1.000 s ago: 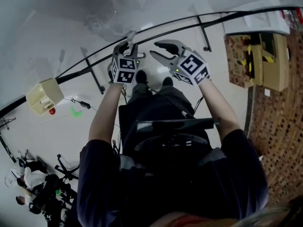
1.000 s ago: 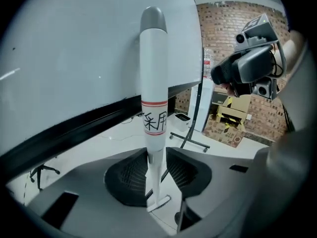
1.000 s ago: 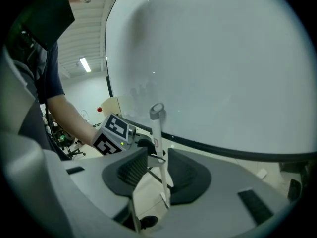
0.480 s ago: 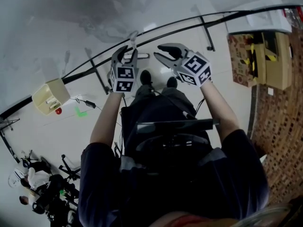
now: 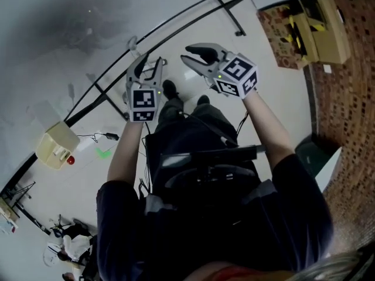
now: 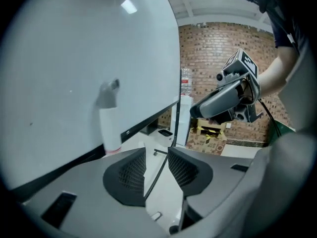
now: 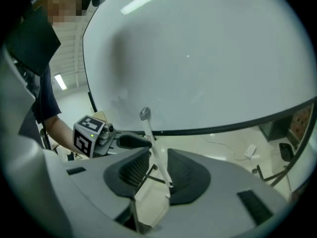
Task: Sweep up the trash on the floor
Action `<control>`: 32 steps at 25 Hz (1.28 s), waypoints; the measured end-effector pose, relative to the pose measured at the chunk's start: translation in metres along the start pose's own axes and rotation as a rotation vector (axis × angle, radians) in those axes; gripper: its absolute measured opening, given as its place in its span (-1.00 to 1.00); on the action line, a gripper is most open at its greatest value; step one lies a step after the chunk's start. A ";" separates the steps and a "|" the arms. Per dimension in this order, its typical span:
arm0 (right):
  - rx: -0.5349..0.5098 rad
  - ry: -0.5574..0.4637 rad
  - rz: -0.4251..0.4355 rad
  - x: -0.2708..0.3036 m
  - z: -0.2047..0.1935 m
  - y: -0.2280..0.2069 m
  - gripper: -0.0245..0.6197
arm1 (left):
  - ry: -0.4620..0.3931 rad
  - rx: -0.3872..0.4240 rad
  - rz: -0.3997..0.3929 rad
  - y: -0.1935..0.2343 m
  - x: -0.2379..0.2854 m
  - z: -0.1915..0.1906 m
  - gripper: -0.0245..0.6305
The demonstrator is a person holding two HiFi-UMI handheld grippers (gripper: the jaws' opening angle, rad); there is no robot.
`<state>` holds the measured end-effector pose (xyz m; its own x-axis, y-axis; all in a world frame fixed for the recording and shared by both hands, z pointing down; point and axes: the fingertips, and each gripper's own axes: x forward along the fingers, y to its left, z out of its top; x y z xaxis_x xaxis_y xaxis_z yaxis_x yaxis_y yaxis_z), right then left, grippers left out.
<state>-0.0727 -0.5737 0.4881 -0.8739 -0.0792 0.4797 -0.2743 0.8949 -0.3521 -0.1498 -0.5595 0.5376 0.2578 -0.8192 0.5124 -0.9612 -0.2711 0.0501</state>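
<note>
We see both tools held out above the person's shoes [image 5: 170, 89], near the top middle of the head view. The left tool [image 5: 150, 63] is released: its own view shows the two pads apart with only floor [image 5: 281, 98] and a thin dark bar [image 6: 157, 170] between them, and its jaws have just been opening. The right tool [image 5: 188, 55] is released too. Its jaws have just been closing, yet a gap remains and nothing is pressed between the pads. Through that gap, in the right tool's view, a white handle [image 7: 148, 133] with a grey loop on top shows farther off, beside the left tool's tip; its lower end goes out of sight behind the right-hand jaw. In the left tool's view this handle stands at centre left, outside the jaws, in front of the white panel [image 6: 74, 58]. What sits on its lower end we cannot tell. At the left of the head view the floor carries a small green bit [image 5: 104, 153], trash or not we cannot tell, and a cream box [image 5: 55, 148]. Cardboard boxes [image 5: 296, 31] sit at the upper right by the brick wall [image 5: 351, 116].
</note>
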 end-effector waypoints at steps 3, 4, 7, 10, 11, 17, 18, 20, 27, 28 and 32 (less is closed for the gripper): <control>0.041 -0.067 -0.067 -0.037 -0.001 -0.013 -0.53 | -0.060 0.048 -0.098 -0.045 0.016 0.038 -0.49; 0.061 -0.099 -0.093 -0.051 0.000 -0.017 -0.52 | -0.077 0.066 -0.137 -0.062 0.021 0.051 -0.51; 0.097 -0.197 -0.187 -0.101 -0.001 -0.024 -0.53 | -0.118 0.130 -0.268 -0.116 0.032 0.088 -0.53; 0.126 -0.306 -0.280 -0.163 -0.004 -0.023 -0.53 | -0.148 0.210 -0.381 -0.173 0.032 0.120 -0.53; 0.136 -0.343 -0.306 -0.186 -0.008 -0.020 -0.53 | -0.159 0.232 -0.407 -0.193 0.028 0.130 -0.53; 0.133 -0.454 -0.402 -0.321 -0.065 0.039 -0.53 | -0.219 0.352 -0.478 -0.315 -0.029 0.155 -0.74; 0.122 -0.462 -0.414 -0.339 -0.077 0.052 -0.53 | -0.226 0.379 -0.485 -0.333 -0.043 0.156 -0.81; 0.100 -0.479 -0.415 -0.368 -0.094 0.077 -0.53 | -0.228 0.432 -0.496 -0.364 -0.071 0.157 -0.93; 0.070 -0.457 -0.316 -0.404 -0.144 0.150 -0.91 | -0.185 0.491 -0.417 -0.384 -0.143 0.138 -0.93; 0.064 -0.435 -0.299 -0.399 -0.148 0.158 -0.91 | -0.166 0.450 -0.395 -0.371 -0.151 0.132 -0.93; 0.058 -0.383 -0.280 -0.384 -0.161 0.182 -0.91 | -0.110 0.336 -0.349 -0.325 -0.181 0.113 -0.93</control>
<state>0.2777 -0.3093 0.3689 -0.8455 -0.4795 0.2350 -0.5324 0.7912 -0.3010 0.1269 -0.3805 0.3317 0.5847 -0.6942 0.4197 -0.7358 -0.6717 -0.0859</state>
